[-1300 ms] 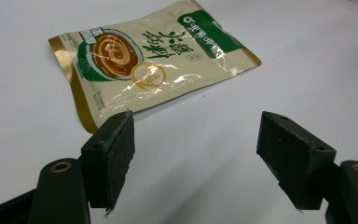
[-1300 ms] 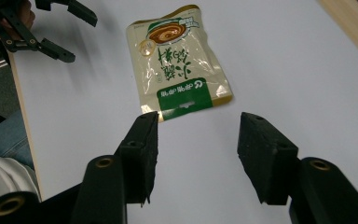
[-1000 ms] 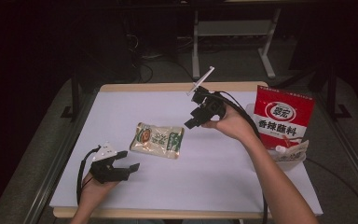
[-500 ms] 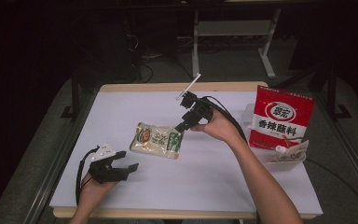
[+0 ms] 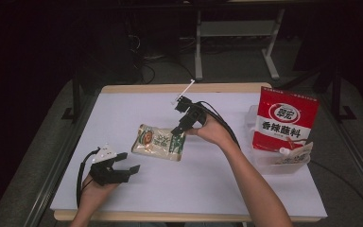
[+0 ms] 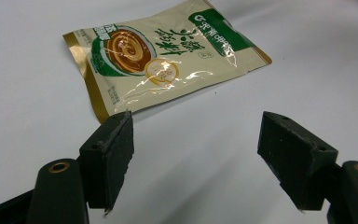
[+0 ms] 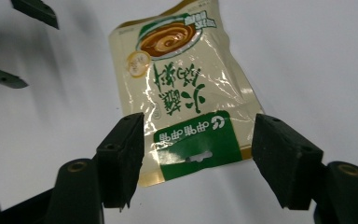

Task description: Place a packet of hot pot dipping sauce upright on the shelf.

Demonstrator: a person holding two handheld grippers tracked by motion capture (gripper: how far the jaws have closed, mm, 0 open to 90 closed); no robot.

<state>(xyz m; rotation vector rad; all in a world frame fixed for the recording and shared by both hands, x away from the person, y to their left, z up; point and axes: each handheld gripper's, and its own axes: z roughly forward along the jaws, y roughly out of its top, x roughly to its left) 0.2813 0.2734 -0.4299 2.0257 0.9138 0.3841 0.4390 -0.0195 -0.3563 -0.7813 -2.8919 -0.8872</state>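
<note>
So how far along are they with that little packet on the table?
Early. Nothing looks done: the sauce packet lies flat on the white table, unheld. In hand: the right gripper is open, jaws either side of the packet's green end. Left: closing and lifting. The left gripper waits open nearby. The red bag stands apart.

Small print on sachet [image 7: 186,100] unreadable; clear tub [image 5: 269,163] (behind red bag [image 5: 286,120]) mostly hidden.

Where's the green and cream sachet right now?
The sachet lies flat near the table's middle in the high view, with the open right gripper poised over its green end and the left gripper nearer the front edge.
</note>
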